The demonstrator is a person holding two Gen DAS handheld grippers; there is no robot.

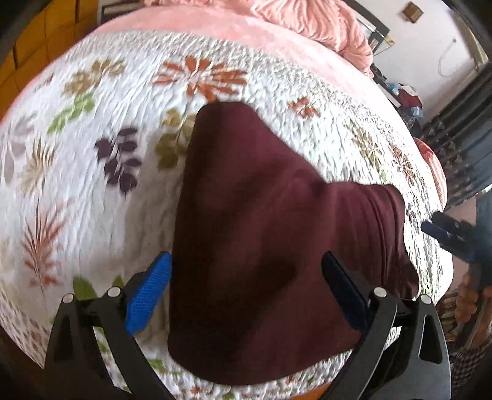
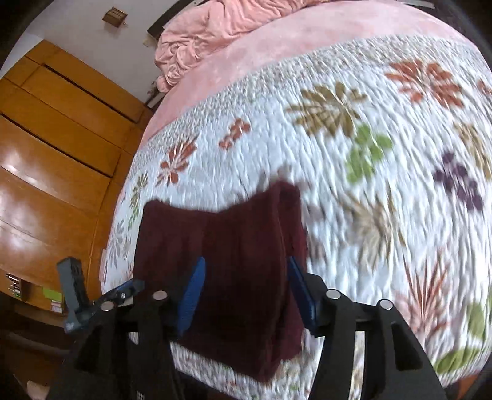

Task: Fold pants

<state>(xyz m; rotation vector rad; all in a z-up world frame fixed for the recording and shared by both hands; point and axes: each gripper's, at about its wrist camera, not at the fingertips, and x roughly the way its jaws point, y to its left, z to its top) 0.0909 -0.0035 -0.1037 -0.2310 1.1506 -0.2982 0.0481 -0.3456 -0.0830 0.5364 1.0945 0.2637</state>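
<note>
The maroon pants (image 1: 261,240) lie folded in a thick bundle on the floral quilt (image 1: 92,172) near the bed's front edge. My left gripper (image 1: 246,277) is open, its blue pads (image 1: 150,292) spread wide above the bundle, not touching it. The other gripper shows at the right edge of the left wrist view (image 1: 452,237). In the right wrist view the pants (image 2: 240,277) sit between the open blue pads (image 2: 192,295) of my right gripper (image 2: 246,286), which hovers over them. The left gripper appears at the lower left of that view (image 2: 80,292).
A pink blanket (image 1: 307,21) is heaped at the head of the bed, over a pink sheet (image 2: 246,58). A wooden wardrobe (image 2: 55,154) stands beside the bed. Cluttered shelves (image 1: 406,98) and a dark curtain (image 1: 461,138) stand beyond the other side.
</note>
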